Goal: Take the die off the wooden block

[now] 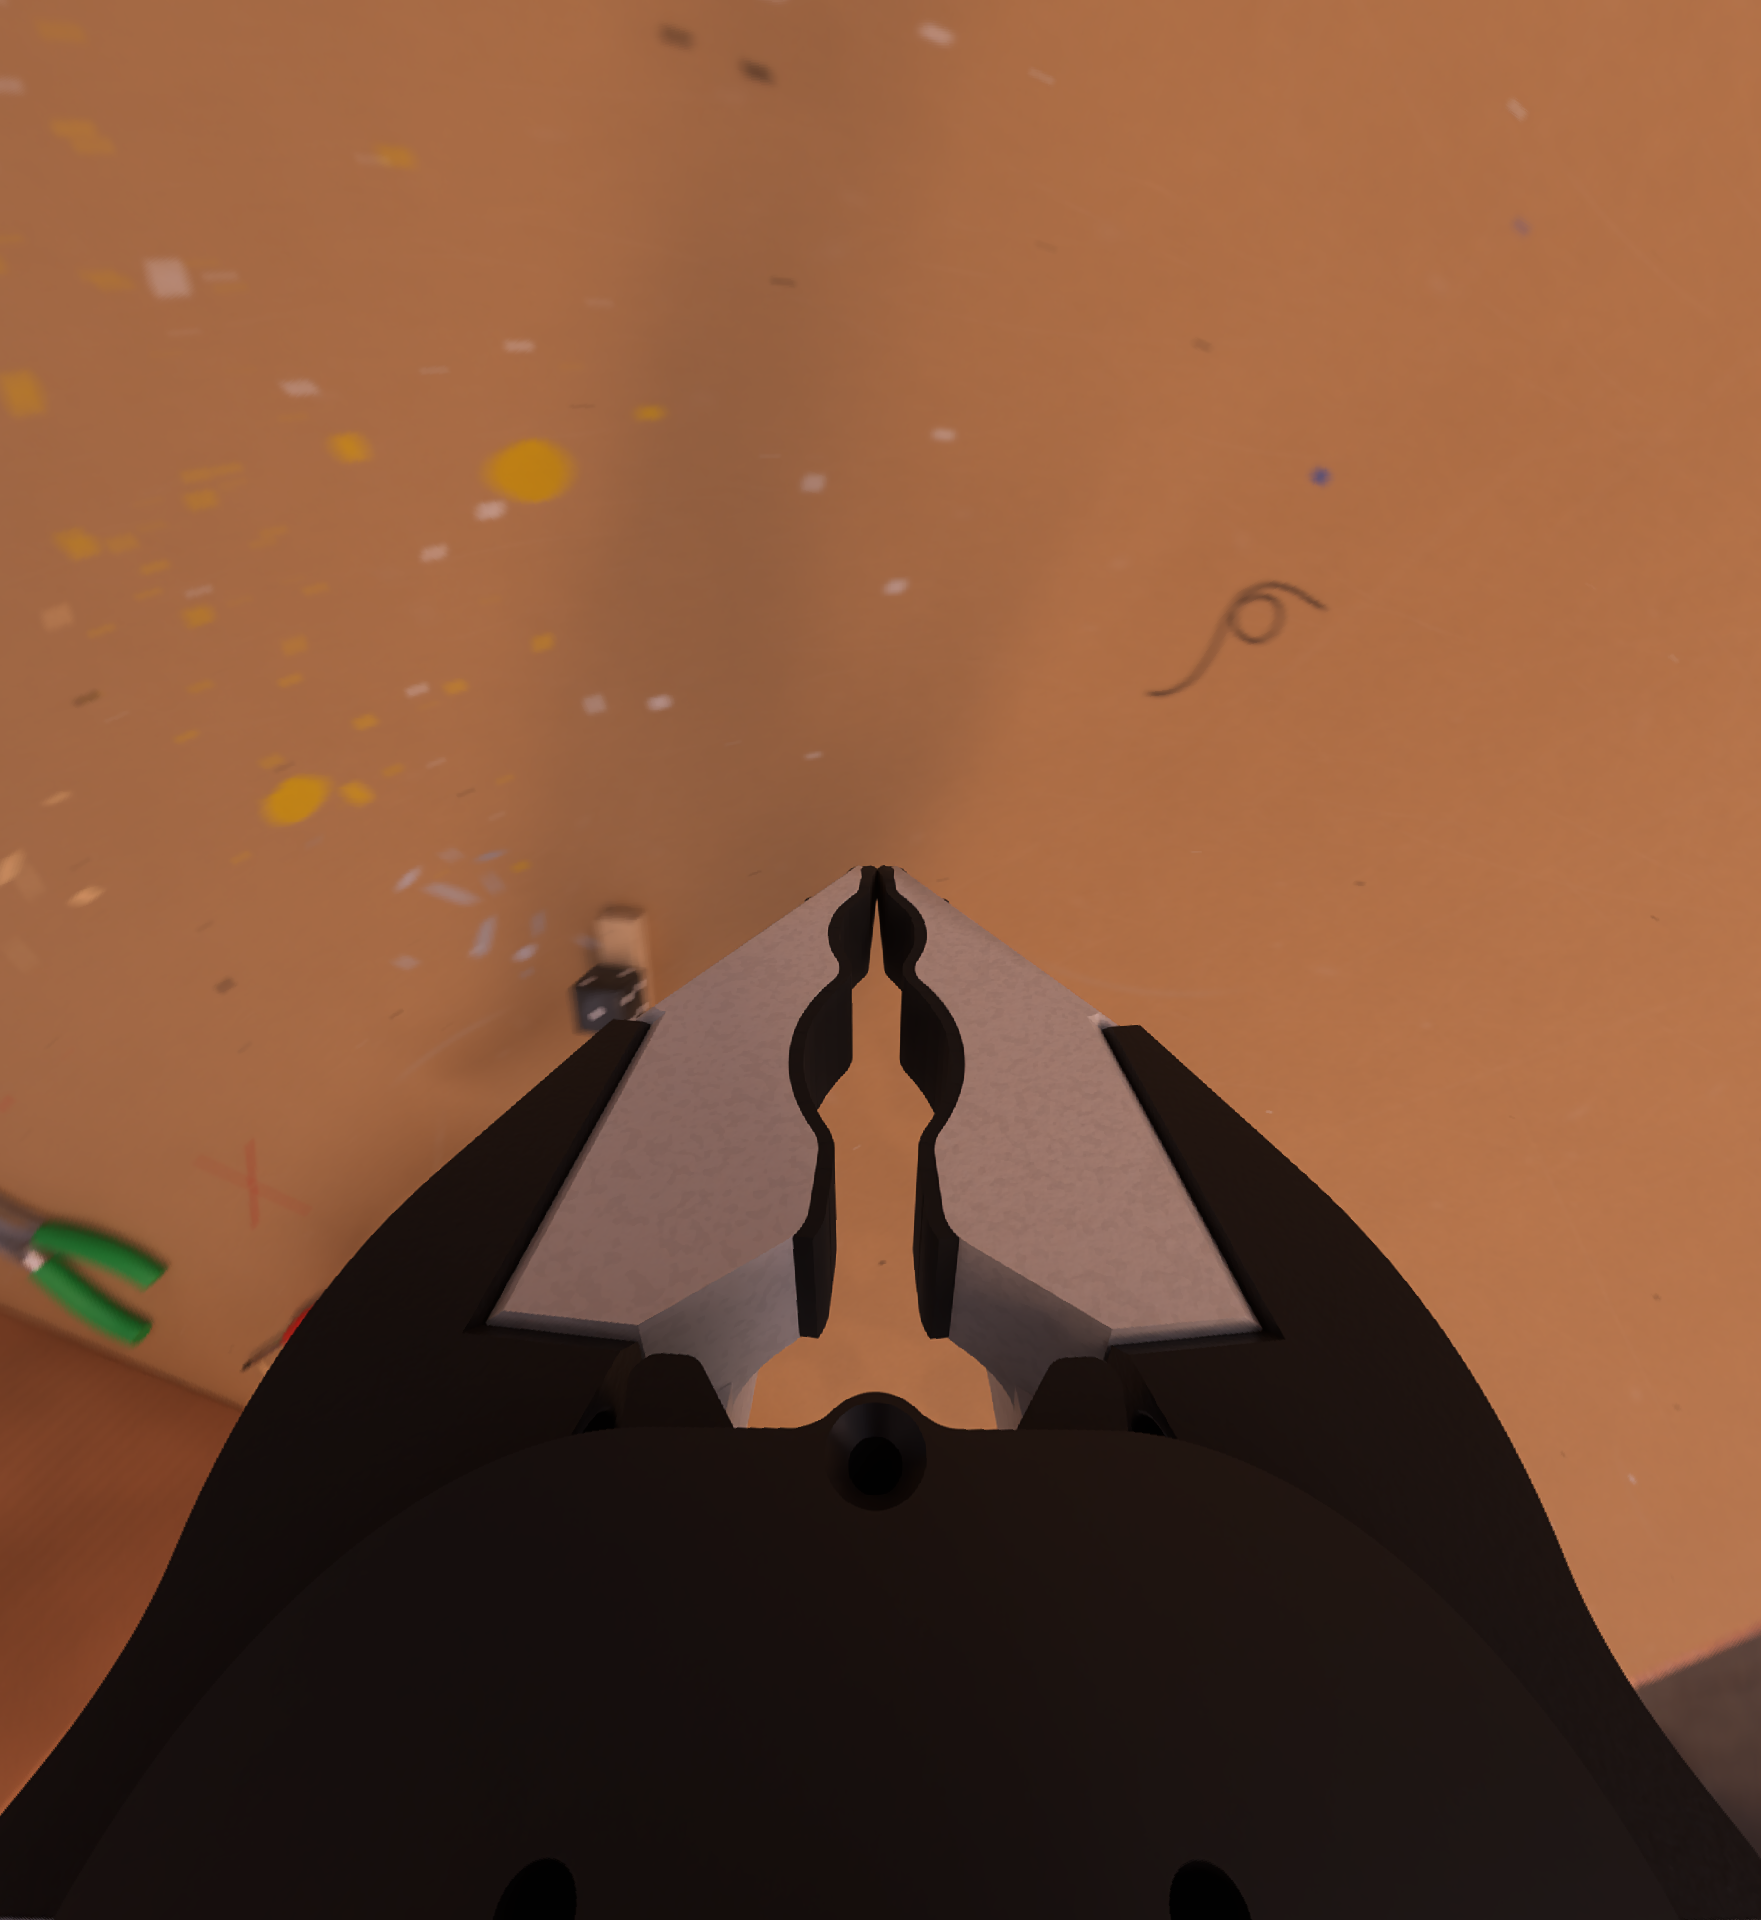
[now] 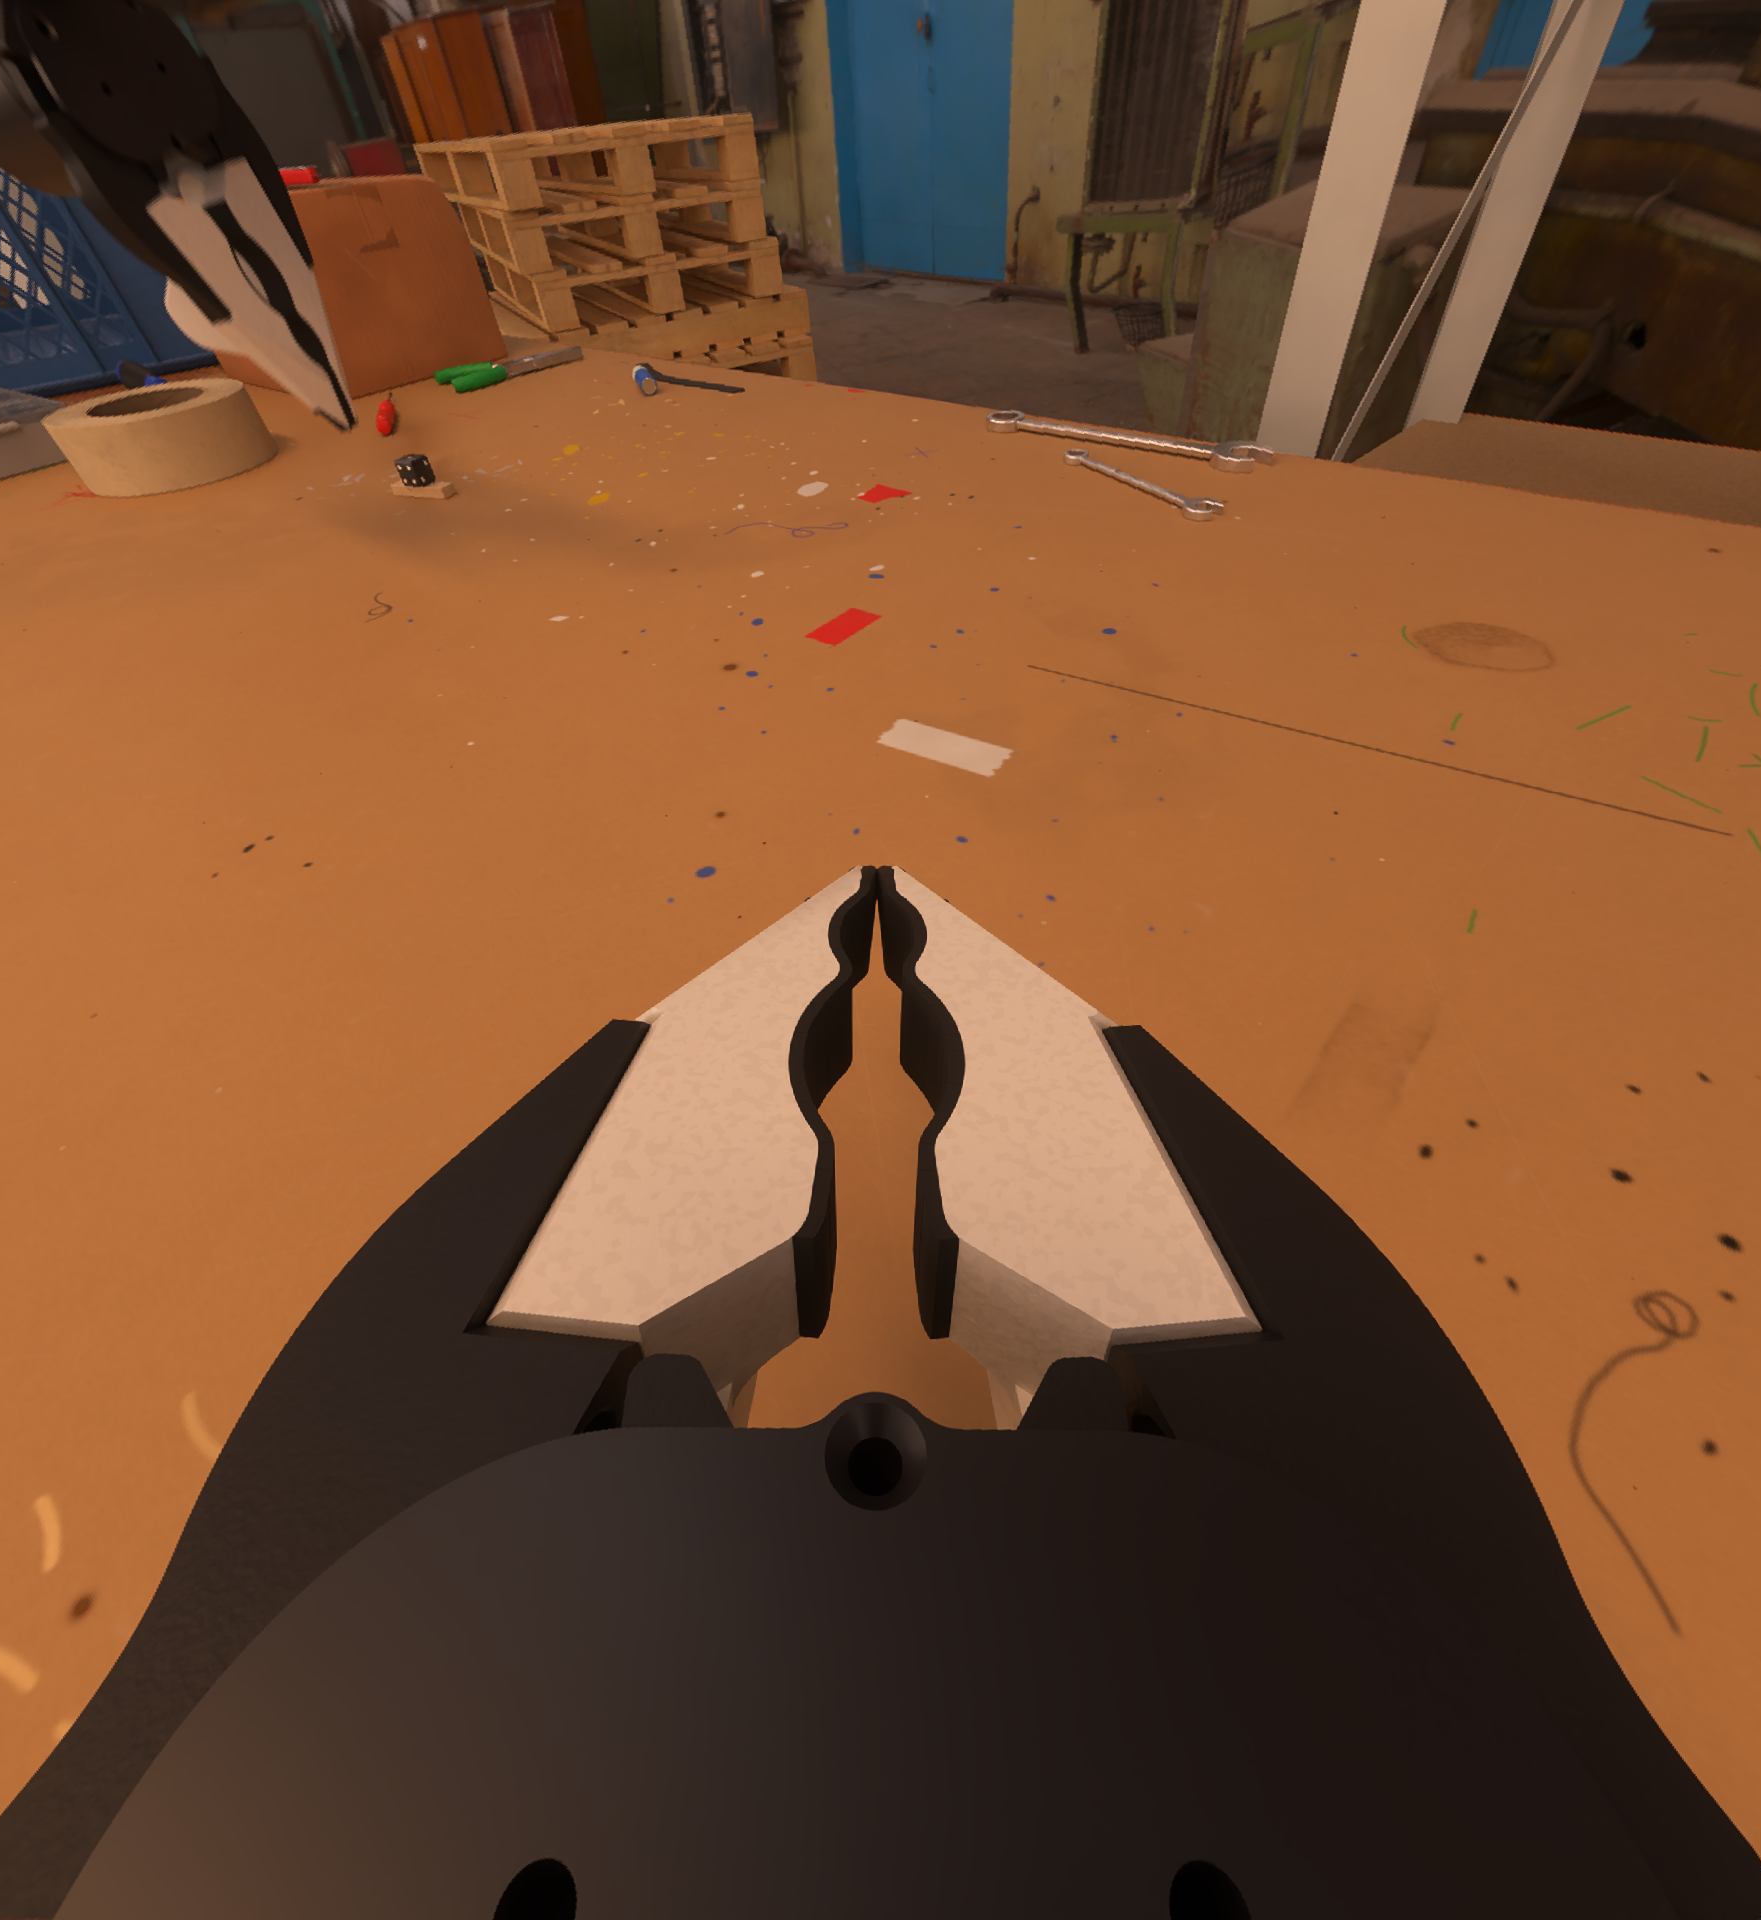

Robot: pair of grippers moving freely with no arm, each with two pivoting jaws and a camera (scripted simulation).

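Note:
A small black die (image 2: 414,470) with white pips sits on a small flat wooden block (image 2: 425,489) at the far left of the orange table. In the left wrist view the die (image 1: 606,998) and the block (image 1: 619,932) show just left of my left gripper's fingers. My left gripper (image 1: 876,871) is shut and empty; it hangs above the table, tips pointing down, and also shows in the right wrist view (image 2: 344,421), up and left of the die. My right gripper (image 2: 876,871) is shut and empty, low over the table, far from the die.
A tape roll (image 2: 161,434) lies left of the die, with a grey box and blue crate behind. Green-handled pliers (image 2: 486,372) (image 1: 91,1278), a small red object (image 2: 385,416), a cardboard box (image 2: 388,281) and two wrenches (image 2: 1141,457) lie on the table. Pallets stand beyond the far edge.

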